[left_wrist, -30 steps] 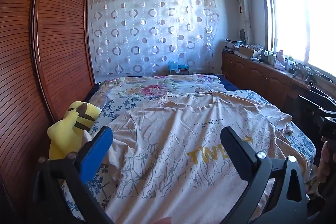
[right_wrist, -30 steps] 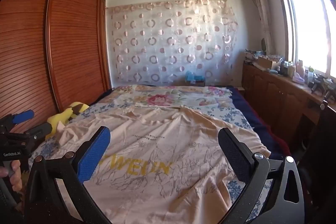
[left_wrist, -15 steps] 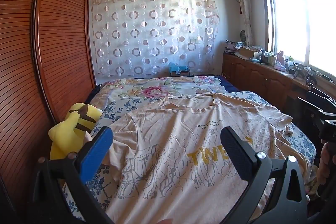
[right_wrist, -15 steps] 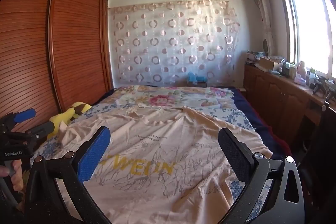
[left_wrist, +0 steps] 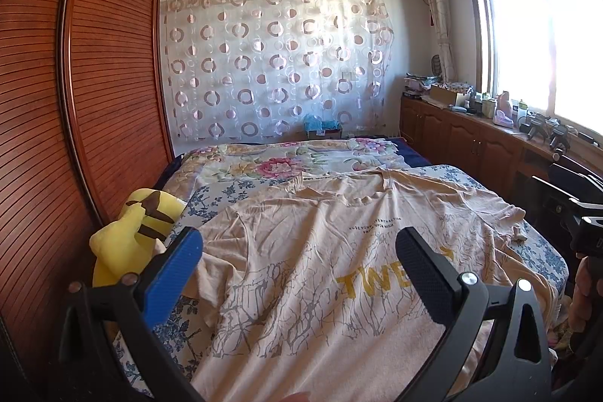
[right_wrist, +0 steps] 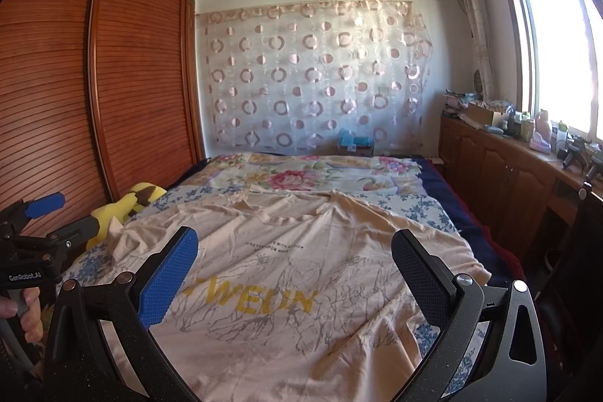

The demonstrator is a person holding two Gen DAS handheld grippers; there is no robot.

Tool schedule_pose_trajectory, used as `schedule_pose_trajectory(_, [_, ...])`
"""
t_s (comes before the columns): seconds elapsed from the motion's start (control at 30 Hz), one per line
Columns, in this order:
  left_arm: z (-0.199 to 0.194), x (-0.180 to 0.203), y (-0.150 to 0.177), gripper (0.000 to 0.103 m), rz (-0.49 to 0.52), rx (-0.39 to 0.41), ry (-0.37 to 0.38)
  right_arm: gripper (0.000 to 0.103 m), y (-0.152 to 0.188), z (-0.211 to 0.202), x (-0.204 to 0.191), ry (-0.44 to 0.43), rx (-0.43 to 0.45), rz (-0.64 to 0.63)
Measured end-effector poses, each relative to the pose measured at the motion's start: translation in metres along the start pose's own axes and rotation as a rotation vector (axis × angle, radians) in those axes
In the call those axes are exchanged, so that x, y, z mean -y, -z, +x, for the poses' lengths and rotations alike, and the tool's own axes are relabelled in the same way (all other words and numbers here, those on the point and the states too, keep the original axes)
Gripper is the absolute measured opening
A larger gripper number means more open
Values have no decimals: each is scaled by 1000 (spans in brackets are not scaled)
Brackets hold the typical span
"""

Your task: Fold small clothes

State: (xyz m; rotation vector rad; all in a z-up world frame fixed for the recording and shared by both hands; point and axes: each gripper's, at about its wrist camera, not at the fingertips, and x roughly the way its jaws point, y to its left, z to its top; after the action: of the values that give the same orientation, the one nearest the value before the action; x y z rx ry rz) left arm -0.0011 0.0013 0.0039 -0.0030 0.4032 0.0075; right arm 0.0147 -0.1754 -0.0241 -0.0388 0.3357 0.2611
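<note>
A beige T-shirt (left_wrist: 320, 274) (right_wrist: 286, 285) with yellow lettering and grey branch print lies spread face up on the bed, collar toward the far wall, wrinkled at both sleeves. My left gripper (left_wrist: 297, 251) hovers open above the shirt's near left part, nothing between its fingers. Over the near right part, my right gripper (right_wrist: 294, 253) is open too, holding nothing. The left gripper (right_wrist: 41, 213) also shows at the left edge of the right wrist view, held by a hand.
A yellow plush toy (left_wrist: 128, 232) lies at the bed's left edge beside the wooden slatted wardrobe (left_wrist: 75, 100). The bed (left_wrist: 286, 164) has a floral cover. Wooden cabinets (right_wrist: 501, 179) with clutter line the right wall under the window. A patterned curtain (right_wrist: 312, 78) hangs behind.
Both wrist views have tilted up slightly, so the bed and shirt sit a little lower in frame. The shirt has not moved and both grippers stay open.
</note>
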Motion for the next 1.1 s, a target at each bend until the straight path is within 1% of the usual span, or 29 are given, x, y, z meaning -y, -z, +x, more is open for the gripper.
schedule_pose_trajectory(1.1, [-1,2,1,103,9,8,-7,103,-1,-2,-3,-4,4,1])
